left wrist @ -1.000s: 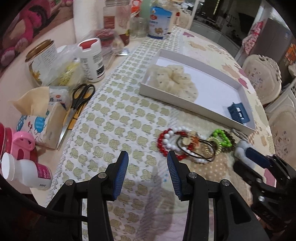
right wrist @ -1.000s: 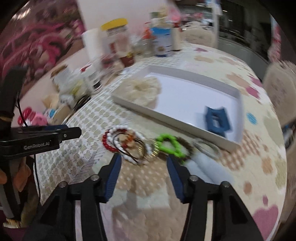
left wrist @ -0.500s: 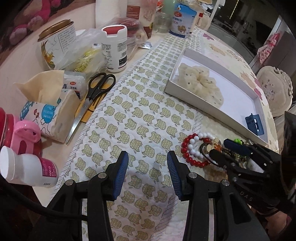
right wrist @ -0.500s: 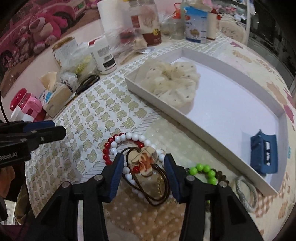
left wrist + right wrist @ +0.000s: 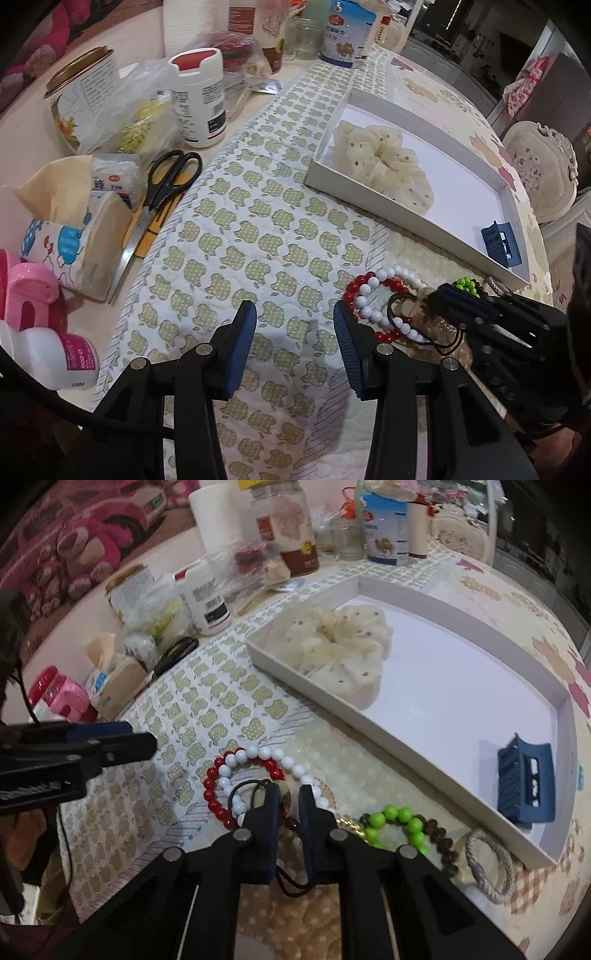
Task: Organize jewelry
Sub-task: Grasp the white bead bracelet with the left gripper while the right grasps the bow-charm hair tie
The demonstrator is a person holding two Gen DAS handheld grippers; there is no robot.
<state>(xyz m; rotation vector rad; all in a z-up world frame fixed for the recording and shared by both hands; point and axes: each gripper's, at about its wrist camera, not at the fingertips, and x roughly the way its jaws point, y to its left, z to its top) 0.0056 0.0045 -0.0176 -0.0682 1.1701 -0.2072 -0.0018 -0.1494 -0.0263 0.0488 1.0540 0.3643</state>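
Black right gripper [image 5: 287, 798] jaws pinch the brown hair tie [image 5: 246, 789].

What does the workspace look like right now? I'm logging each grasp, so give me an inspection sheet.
Surface: quilted table cover with an apple print.
Job's things: white tray holds a cream scrunchie and a blue hair clip. Beside the tray lie a red and white bead bracelet, a green bead bracelet and a grey hair tie.
Clutter: scissors, tissue pack, bottles and jars along the far edge.
Grippers: right gripper shut on a brown pendant hair tie; left gripper open, nothing between its fingers.
Cables: black cable by the left gripper.
Surroundings: cream chair; pink plush toys.
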